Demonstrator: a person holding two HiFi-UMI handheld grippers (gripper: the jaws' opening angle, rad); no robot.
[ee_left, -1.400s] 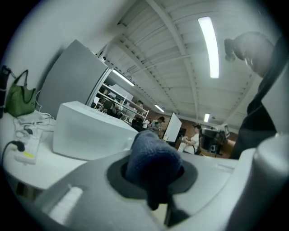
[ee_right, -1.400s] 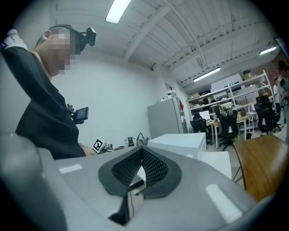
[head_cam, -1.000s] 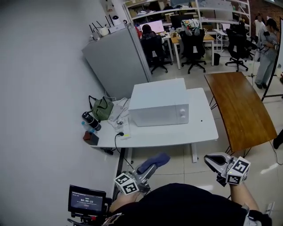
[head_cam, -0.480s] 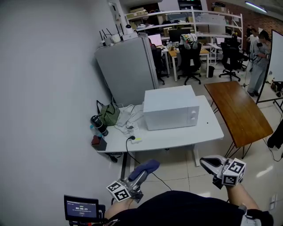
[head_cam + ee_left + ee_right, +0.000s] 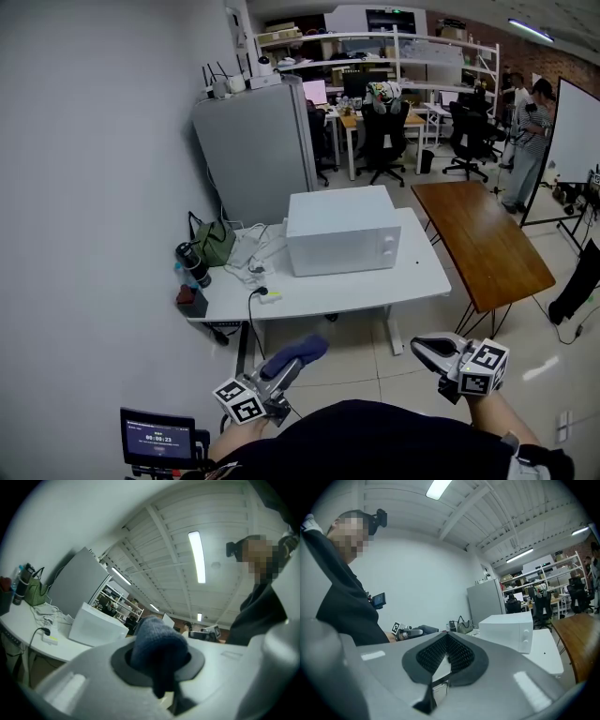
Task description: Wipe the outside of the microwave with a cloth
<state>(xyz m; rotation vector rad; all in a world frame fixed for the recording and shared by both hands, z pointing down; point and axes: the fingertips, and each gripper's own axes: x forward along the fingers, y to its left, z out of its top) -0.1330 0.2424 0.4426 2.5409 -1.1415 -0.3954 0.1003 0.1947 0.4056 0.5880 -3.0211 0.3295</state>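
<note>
The white microwave (image 5: 342,230) stands on a white table (image 5: 328,289) a few steps ahead, door and knobs facing me. It also shows in the left gripper view as the microwave (image 5: 96,625) and in the right gripper view as the microwave (image 5: 508,630). My left gripper (image 5: 298,355) is low at the left, shut on a dark blue cloth (image 5: 292,353). The cloth (image 5: 157,646) bulges out between the jaws. My right gripper (image 5: 424,349) is low at the right, far from the microwave. Its pads (image 5: 461,653) meet at the tips with nothing between them.
A grey cabinet (image 5: 253,150) stands behind the table. A green bag (image 5: 216,242), a dark flask (image 5: 190,262) and cables lie at the table's left end. A brown wooden table (image 5: 483,244) stands to the right. Office chairs, shelves and a person (image 5: 530,141) are farther back.
Both grippers have drifted slightly left and down in the head view, and the view now takes in more of the room. The cloth stays held.
</note>
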